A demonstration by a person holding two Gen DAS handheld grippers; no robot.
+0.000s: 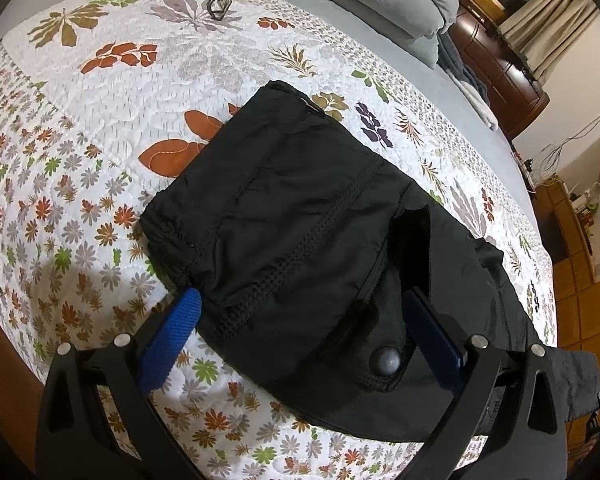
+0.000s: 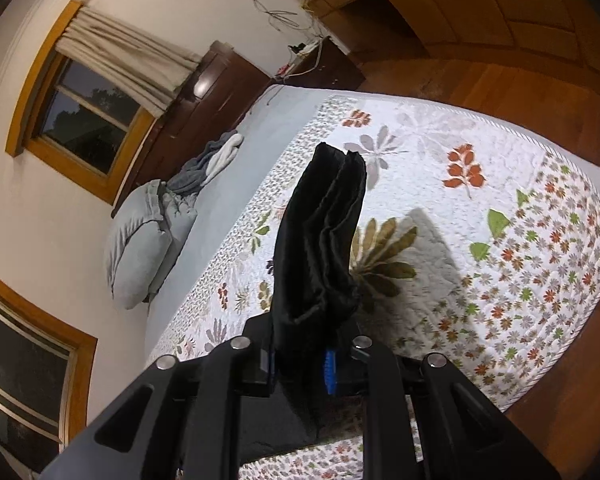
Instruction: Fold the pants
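Right hand-held gripper [image 2: 300,364] clamped on pants [image 1: 300,240] legs lifted off the bed [image 1: 100,160], left hand-held gripper [image 1: 300,340] apart astride the waist: thin grip may slip, dropping the fold.

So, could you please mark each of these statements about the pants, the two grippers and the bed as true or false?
1. The right gripper is clamped on a bunch of black fabric. True.
2. The left gripper is shut tight on the waistband. False: its jaws stand wide apart, one blue pad on each side of the black pants.
3. The pants lie on a bare wooden table. False: they rest on a floral quilt spread over a bed.
4. A round dark button shows on the pants near the left gripper. True.
5. Grey pillows sit at one end of the bed. True.
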